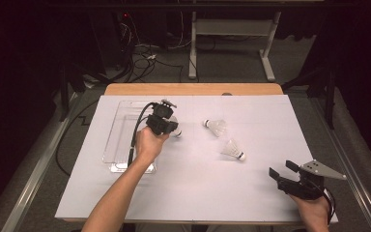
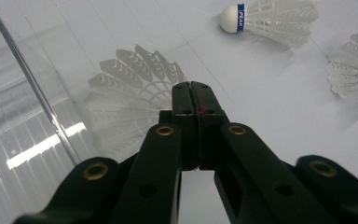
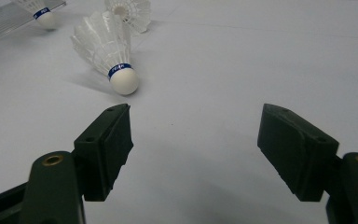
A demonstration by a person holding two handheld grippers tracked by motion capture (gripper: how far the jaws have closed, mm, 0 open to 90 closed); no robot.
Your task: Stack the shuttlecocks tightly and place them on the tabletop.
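At the far left of the white table (image 1: 198,193) lies a clear plastic tray (image 1: 121,125), its long side running away from the person. Just right of its near edge, the left gripper (image 1: 169,126) is held above the mat; in the left gripper view its jaws are pressed together on the feathered skirt of a shuttlecock (image 2: 130,93), whose white feathers fan out behind the closed tips. In the high view the cork end of that shuttlecock pokes out at the gripper's right side. The tray's transparent wall (image 2: 32,79) stands close on the left of the held shuttlecock in that view.

Further right, near the middle of the mat, a second shuttlecock (image 1: 216,126) lies on its side with its cork pointing left. Just beside it, a little nearer the person, a third shuttlecock (image 1: 233,150) lies with its cork pointing right and toward the near edge. The two are apart from each other, and nothing stands between them and the grippers.

At the near right corner, the right gripper (image 1: 284,171) rests low by the table's edge, its jaws standing wide apart with only bare mat between them, well apart from the shuttlecocks.
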